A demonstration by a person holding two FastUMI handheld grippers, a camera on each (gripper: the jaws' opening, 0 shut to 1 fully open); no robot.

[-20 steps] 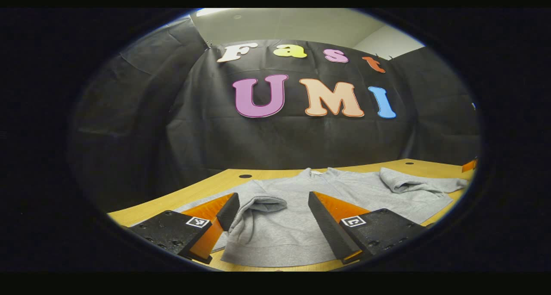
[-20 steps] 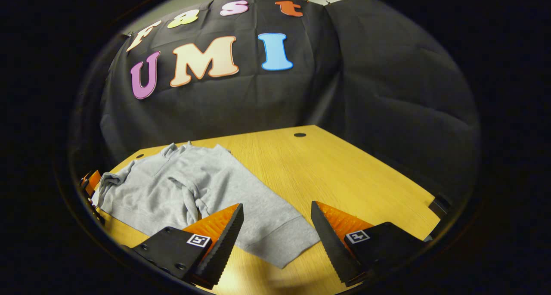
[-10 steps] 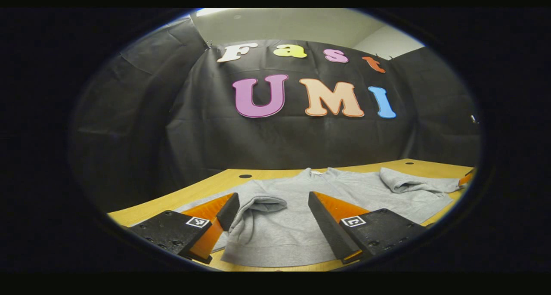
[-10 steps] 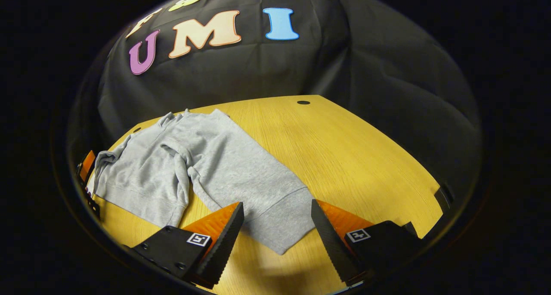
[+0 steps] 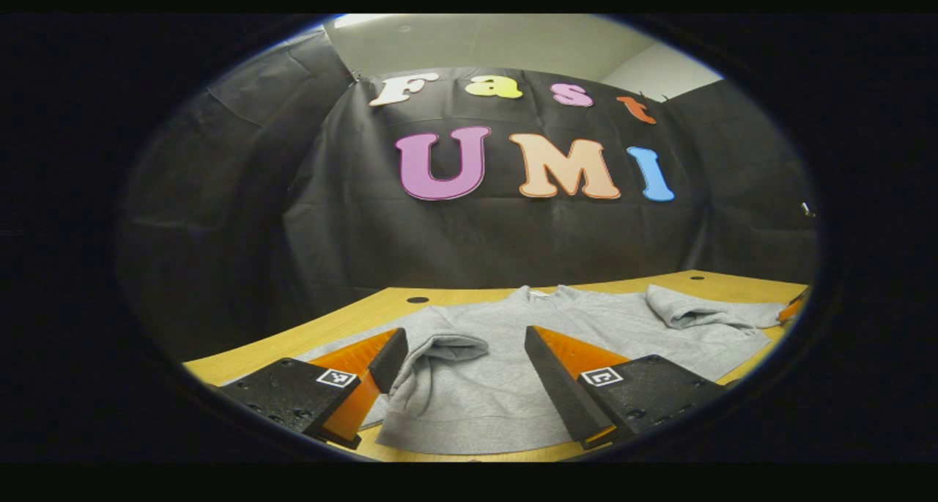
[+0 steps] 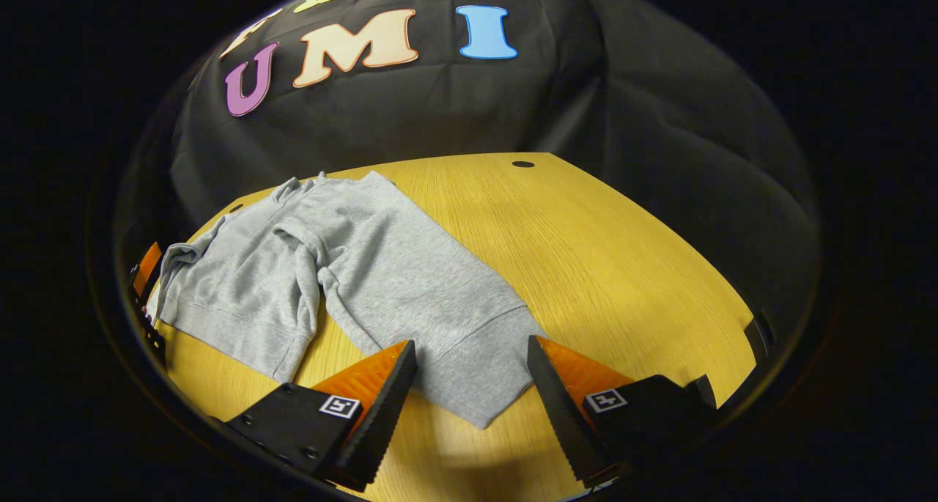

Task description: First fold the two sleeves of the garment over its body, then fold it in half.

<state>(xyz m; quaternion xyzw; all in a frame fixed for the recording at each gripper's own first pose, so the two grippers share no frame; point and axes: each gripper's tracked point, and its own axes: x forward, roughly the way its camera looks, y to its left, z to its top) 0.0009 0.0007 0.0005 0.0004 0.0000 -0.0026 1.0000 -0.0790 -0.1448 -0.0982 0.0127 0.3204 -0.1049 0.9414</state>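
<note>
A grey sweatshirt (image 5: pixel 513 355) lies flat on the wooden table (image 5: pixel 344 322). One sleeve (image 5: pixel 440 344) is folded over the body, and my left gripper (image 5: pixel 463 370) hovers open around that fold without touching it. In the right gripper view the sweatshirt (image 6: pixel 242 282) is at the left, and its other sleeve (image 6: pixel 410 282) stretches out over the table (image 6: pixel 601 253). The ribbed cuff (image 6: pixel 476 377) lies between the fingers of my open right gripper (image 6: pixel 469 385). The left gripper (image 6: pixel 146 267) peeks in at the left edge.
The black cloth wall closes the booth behind and beside the table. A round hole (image 6: pixel 523 164) sits near the table's far edge, another hole (image 5: pixel 418 299) at the back left. Bare wood spreads to the right of the sleeve.
My right gripper has tilted down and moved in over the outstretched sleeve, so the cuff now lies between its fingers. The left gripper has stayed still.
</note>
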